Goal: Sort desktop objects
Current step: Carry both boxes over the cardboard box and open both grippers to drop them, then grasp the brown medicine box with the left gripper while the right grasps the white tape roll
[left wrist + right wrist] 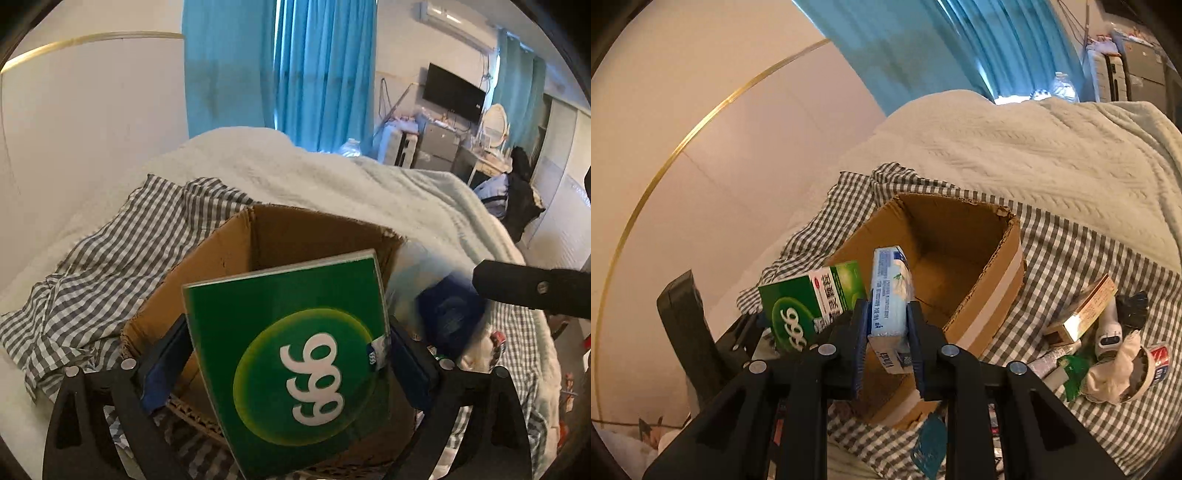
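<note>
The green box (295, 365) with a white 999 on it sits between the 2 fingers of the left tool (291, 354), squeezed tight above the open cardboard box (236, 243). The pale blue tissue pack (889, 295) is pinched in the right tool (886, 328), over the same cardboard box on the checked cloth (1078, 251) on the bed (1034, 147).
</note>
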`<act>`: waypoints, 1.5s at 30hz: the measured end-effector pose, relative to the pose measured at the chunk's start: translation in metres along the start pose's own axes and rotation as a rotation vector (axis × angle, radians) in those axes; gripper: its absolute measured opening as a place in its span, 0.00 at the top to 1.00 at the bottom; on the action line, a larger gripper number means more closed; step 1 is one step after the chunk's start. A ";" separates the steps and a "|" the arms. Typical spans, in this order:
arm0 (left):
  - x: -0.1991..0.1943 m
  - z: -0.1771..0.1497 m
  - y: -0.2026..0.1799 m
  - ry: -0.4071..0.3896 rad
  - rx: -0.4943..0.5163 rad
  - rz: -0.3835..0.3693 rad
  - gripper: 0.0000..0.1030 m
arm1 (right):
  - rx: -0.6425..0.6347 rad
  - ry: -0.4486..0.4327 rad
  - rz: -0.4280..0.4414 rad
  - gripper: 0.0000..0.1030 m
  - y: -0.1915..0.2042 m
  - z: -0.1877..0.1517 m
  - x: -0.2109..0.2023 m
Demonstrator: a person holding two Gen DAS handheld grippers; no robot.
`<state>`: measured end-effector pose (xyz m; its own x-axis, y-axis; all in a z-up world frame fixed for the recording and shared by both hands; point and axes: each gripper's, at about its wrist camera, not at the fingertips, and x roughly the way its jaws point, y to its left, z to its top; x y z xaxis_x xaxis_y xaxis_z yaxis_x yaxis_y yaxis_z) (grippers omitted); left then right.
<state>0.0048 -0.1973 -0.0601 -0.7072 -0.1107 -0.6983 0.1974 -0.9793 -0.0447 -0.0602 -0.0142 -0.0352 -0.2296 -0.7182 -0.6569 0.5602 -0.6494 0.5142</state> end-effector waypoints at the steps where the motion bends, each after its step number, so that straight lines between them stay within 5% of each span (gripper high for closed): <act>1: -0.002 0.000 0.000 -0.002 0.009 0.006 0.00 | 0.012 -0.003 -0.001 0.46 -0.002 -0.001 -0.002; 8: -0.011 -0.003 -0.018 -0.005 0.050 -0.001 0.00 | 0.060 -0.112 -0.124 0.41 -0.031 -0.010 -0.067; 14: -0.041 -0.010 -0.062 -0.049 0.106 -0.176 0.00 | 0.119 -0.185 -0.342 0.41 -0.080 -0.040 -0.128; 22: -0.030 -0.055 -0.149 0.040 0.288 -0.358 0.00 | 0.165 -0.161 -0.497 0.41 -0.129 -0.084 -0.139; 31: 0.038 -0.071 -0.187 0.052 0.344 -0.244 0.00 | 0.280 -0.070 -0.429 0.41 -0.180 -0.114 -0.099; 40: 0.108 -0.063 -0.209 0.102 0.369 -0.171 0.00 | 0.401 -0.011 -0.402 0.43 -0.241 -0.106 -0.062; 45: 0.144 -0.061 -0.216 0.171 0.389 -0.159 0.00 | 0.453 0.027 -0.374 0.54 -0.264 -0.106 -0.044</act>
<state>-0.0989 0.0089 -0.1944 -0.5797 0.0440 -0.8136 -0.1976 -0.9763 0.0880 -0.1136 0.2157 -0.2002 -0.3225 -0.4168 -0.8499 0.0475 -0.9038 0.4252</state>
